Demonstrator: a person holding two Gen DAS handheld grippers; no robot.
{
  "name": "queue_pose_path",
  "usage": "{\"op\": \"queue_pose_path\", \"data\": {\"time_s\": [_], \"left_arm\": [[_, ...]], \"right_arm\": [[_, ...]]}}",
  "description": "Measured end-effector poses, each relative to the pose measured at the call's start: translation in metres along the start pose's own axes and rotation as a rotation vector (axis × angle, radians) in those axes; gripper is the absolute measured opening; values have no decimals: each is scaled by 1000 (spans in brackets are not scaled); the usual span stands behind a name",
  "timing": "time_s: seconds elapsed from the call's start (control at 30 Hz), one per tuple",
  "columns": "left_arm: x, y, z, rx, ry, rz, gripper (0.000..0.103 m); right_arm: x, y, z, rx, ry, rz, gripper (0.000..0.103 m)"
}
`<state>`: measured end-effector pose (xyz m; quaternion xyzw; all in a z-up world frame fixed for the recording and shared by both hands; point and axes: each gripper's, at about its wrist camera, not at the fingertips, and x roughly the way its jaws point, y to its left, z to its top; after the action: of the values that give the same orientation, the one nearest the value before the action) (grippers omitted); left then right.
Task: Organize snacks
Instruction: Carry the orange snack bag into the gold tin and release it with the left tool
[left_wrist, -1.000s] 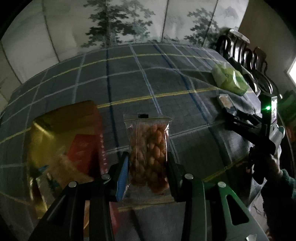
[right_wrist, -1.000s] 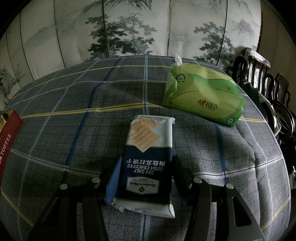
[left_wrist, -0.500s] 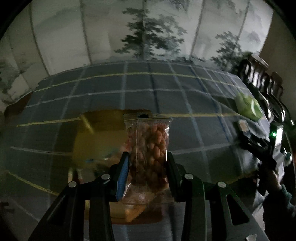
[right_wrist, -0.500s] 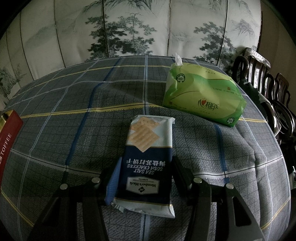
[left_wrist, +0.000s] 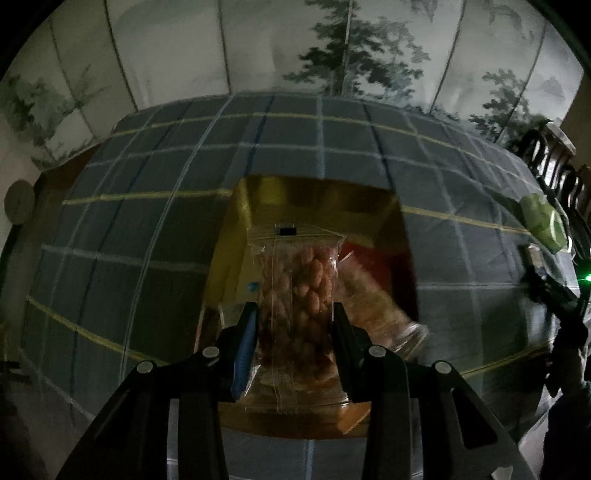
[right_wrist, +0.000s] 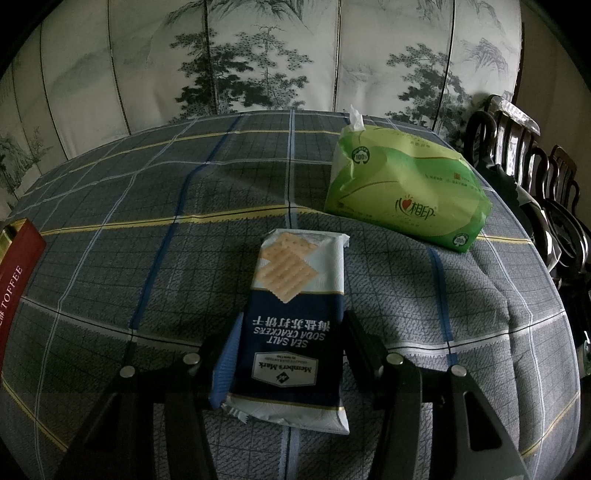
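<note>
While our left gripper (left_wrist: 293, 325) clamps the peanut bag (left_wrist: 301, 295), we hold it above the gold box (left_wrist: 317, 199).
Our right gripper (right_wrist: 286, 339) pinches the cracker pack (right_wrist: 295, 314), tissue pack (right_wrist: 402, 192) ahead right.

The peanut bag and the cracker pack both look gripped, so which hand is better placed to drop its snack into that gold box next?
Left, probably. The left gripper holds the peanut bag directly over the open gold box. The right gripper's cracker pack sits far from it.

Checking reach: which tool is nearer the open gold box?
Left. The left tool holds the clear peanut bag above the gold box; the right tool is across the table.
</note>
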<state>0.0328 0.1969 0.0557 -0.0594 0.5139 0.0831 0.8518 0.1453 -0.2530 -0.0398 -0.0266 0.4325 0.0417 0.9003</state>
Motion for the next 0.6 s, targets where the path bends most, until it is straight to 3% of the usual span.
{"op": "queue_pose_path", "data": {"time_s": [0.6], "left_arm": [[40,8,-18,-16,67,27,35]], "right_arm": [[0,0,0,0,0,-1,54]]}}
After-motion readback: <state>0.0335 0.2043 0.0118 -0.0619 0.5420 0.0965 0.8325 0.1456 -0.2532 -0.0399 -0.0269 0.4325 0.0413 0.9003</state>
